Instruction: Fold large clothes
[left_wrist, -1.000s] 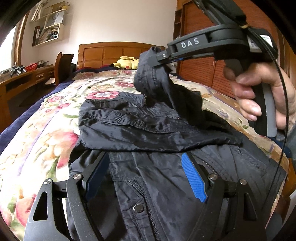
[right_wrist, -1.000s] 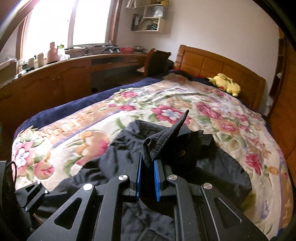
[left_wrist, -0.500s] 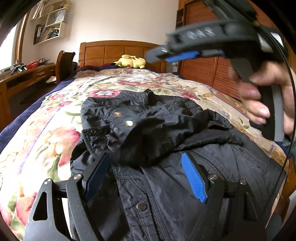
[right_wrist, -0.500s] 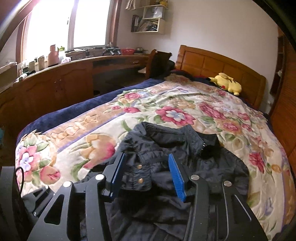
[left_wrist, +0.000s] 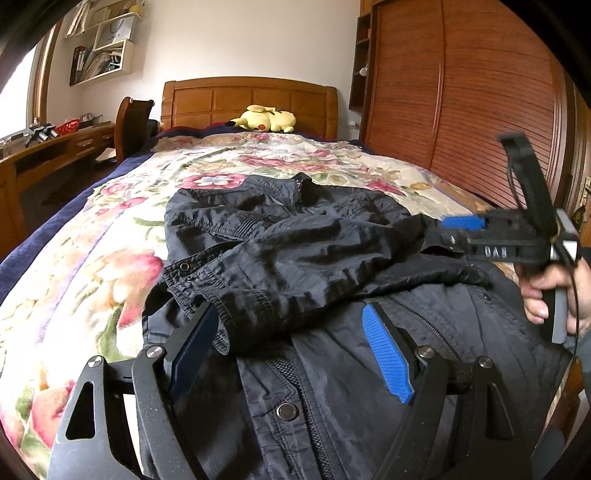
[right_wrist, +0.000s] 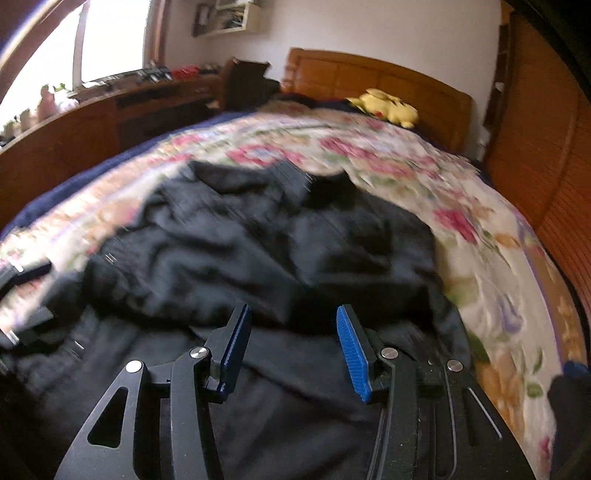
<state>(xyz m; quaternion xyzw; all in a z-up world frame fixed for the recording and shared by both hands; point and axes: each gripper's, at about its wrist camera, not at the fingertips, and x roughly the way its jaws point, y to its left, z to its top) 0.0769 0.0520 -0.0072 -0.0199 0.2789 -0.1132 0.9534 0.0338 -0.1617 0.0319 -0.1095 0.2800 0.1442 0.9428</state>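
Note:
A black jacket (left_wrist: 295, 258) lies on the floral bedspread (left_wrist: 92, 258), collar toward the headboard, with one sleeve folded across its chest. My left gripper (left_wrist: 284, 339) is open and empty just above the jacket's lower front. My right gripper (right_wrist: 291, 339) is open and empty over the jacket (right_wrist: 258, 258); that view is blurred. In the left wrist view the right gripper (left_wrist: 443, 229) is low at the jacket's right shoulder, held by a hand.
A yellow plush toy (left_wrist: 266, 120) lies by the wooden headboard (left_wrist: 247, 99). A wooden wardrobe (left_wrist: 461, 92) stands right of the bed. A desk (left_wrist: 44, 147) and chair (left_wrist: 129, 125) stand to the left.
My right gripper opened and let the sleeve drop onto the jacket's chest, then swung down to the jacket's right side. My left gripper stayed open in place.

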